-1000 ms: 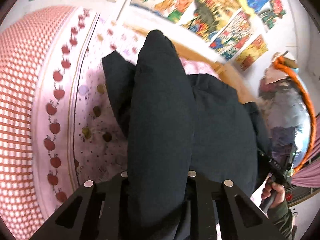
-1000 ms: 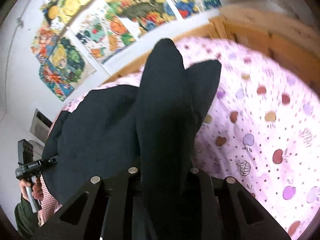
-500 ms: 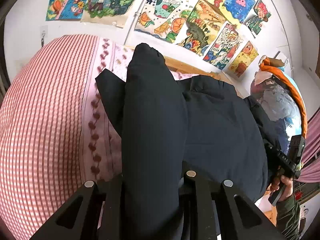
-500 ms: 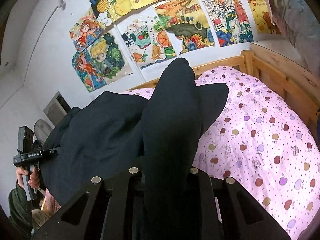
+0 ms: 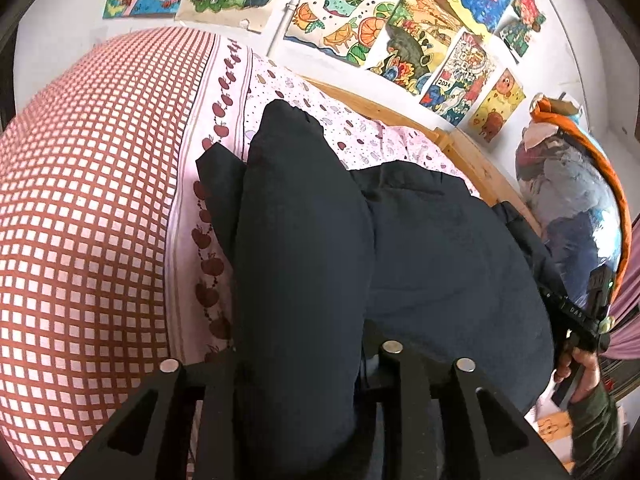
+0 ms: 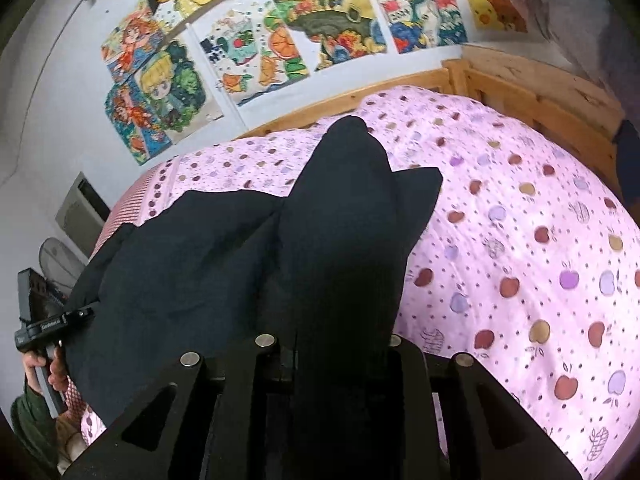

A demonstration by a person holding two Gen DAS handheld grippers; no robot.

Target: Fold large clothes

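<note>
A large dark navy padded jacket [image 5: 440, 264] hangs between my two grippers above a bed. My left gripper [image 5: 296, 360] is shut on one bunched end of the jacket, which bulges up between its fingers. My right gripper [image 6: 332, 344] is shut on the other end of the jacket [image 6: 180, 260]. The fingertips of both are hidden by cloth. The right gripper also shows at the right edge of the left wrist view [image 5: 580, 320], and the left gripper at the left edge of the right wrist view [image 6: 40, 320].
The bed has a pink apple-print sheet [image 6: 520, 240] and a red-checked quilt [image 5: 80, 200]. A wooden bed frame [image 6: 520, 92] runs along the far side. Drawings [image 5: 400, 32] cover the white wall. Clothes [image 5: 568, 208] hang at the right.
Both grippers have lifted and tilted up with the jacket still held. More wall and drawings show now, and the bed sits lower in both views.
</note>
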